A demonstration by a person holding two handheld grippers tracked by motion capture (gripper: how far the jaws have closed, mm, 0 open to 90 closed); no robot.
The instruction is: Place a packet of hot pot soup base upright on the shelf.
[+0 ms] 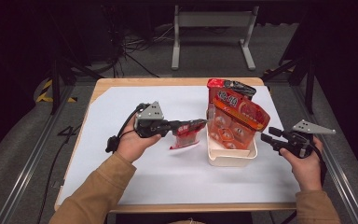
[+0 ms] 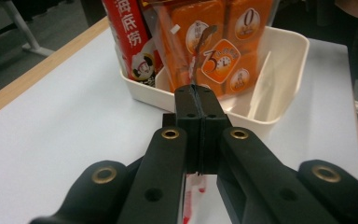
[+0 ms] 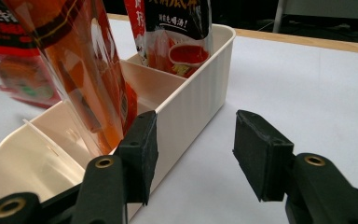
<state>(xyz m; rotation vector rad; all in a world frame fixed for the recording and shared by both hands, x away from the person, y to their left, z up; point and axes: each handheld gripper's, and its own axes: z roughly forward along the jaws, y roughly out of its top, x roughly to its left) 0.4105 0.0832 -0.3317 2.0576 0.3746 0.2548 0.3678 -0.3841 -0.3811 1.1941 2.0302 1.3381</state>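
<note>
- The left gripper (image 1: pixel 200 123), in the person's left hand (image 1: pixel 131 142), hangs over the white table cover (image 1: pixel 121 102), just left of the tray; its jaws are clamped on the edge of a small red-and-clear sachet (image 1: pixel 186 134), which dangles clear of the table.
- The cream plastic tray (image 1: pixel 230 159), split by dividers, sits right of centre.
- An orange snack bag (image 1: pixel 235 122) stands tilted in the tray's middle section.
- A red soup-base packet (image 1: pixel 227 91) stands upright at the tray's far end.
- The right gripper (image 1: pixel 264 138), just beside the tray's right wall, has its jaws spread apart with nothing between them.
</note>
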